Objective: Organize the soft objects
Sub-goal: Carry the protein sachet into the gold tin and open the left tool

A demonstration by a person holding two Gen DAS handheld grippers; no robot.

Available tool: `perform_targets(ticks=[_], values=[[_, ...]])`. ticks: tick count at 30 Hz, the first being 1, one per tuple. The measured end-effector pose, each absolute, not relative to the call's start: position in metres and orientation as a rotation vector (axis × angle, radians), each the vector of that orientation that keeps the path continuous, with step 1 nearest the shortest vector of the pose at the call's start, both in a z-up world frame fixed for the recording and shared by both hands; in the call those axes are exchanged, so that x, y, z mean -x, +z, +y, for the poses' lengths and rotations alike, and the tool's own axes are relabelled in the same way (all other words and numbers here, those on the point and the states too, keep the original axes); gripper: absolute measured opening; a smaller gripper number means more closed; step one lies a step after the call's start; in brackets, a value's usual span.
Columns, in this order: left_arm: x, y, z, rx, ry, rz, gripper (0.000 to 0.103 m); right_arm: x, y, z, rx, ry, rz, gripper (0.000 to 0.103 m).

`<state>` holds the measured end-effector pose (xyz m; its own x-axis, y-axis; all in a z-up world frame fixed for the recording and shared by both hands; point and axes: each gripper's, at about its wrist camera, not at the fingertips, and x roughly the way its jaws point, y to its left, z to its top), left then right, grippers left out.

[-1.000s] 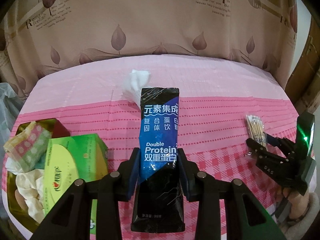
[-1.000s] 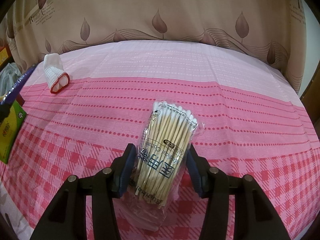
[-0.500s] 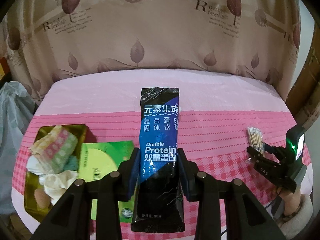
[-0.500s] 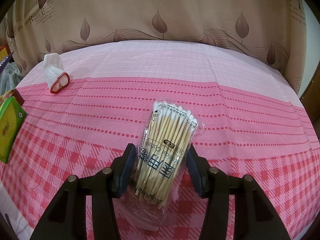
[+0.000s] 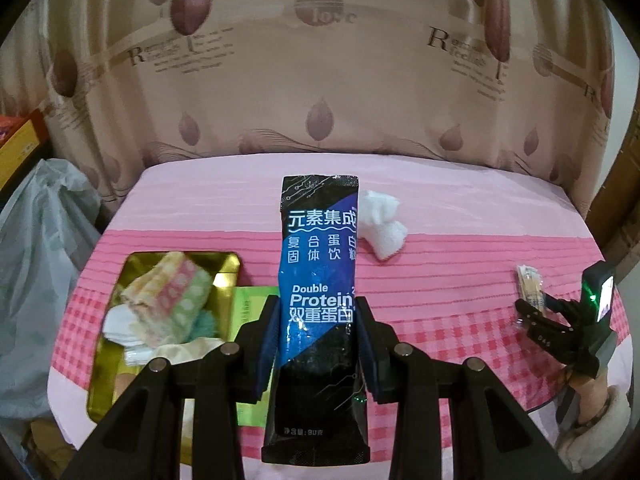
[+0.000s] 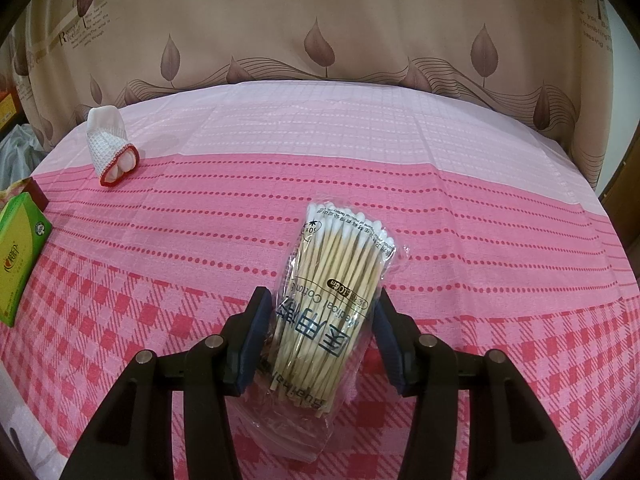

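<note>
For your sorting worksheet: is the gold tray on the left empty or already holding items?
Holding items. The gold tray contains a folded pastel towel and white cloths.

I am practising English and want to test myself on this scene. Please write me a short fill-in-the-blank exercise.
1. The left gripper holds a blue and black ____ sachet.
2. The right gripper holds a pack of cotton ____.
3. The folded towels lie in a ____ tray.

Missing words: protein; swabs; gold
</note>
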<state>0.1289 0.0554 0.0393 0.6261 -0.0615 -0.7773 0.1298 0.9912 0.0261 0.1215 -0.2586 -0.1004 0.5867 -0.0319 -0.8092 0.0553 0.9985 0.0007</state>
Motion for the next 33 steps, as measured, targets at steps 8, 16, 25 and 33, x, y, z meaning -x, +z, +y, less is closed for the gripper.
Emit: perform_targets(ticks=[8,16,25,33], values=[[-0.123,0.046,0.093,-0.066,-0.048,0.869,0.036,-0.122,-0.100,-0.259,-0.026,-0.051,0.943,0.049],[-0.118,0.046,0.130,-0.049,0.010,0.865,0.036,-0.122,-0.100,-0.259,-0.024,-0.053,0.943,0.049],[-0.109,0.041,0.179,-0.011,0.091,0.860,0.036,-0.122,-0.100,-0.260,-0.021,-0.056,0.943,0.048],[-0.107,0.033,0.216,0.015,0.155,0.867,0.036,-0.122,-0.101,-0.262,-0.018,-0.056,0.943,0.048]])
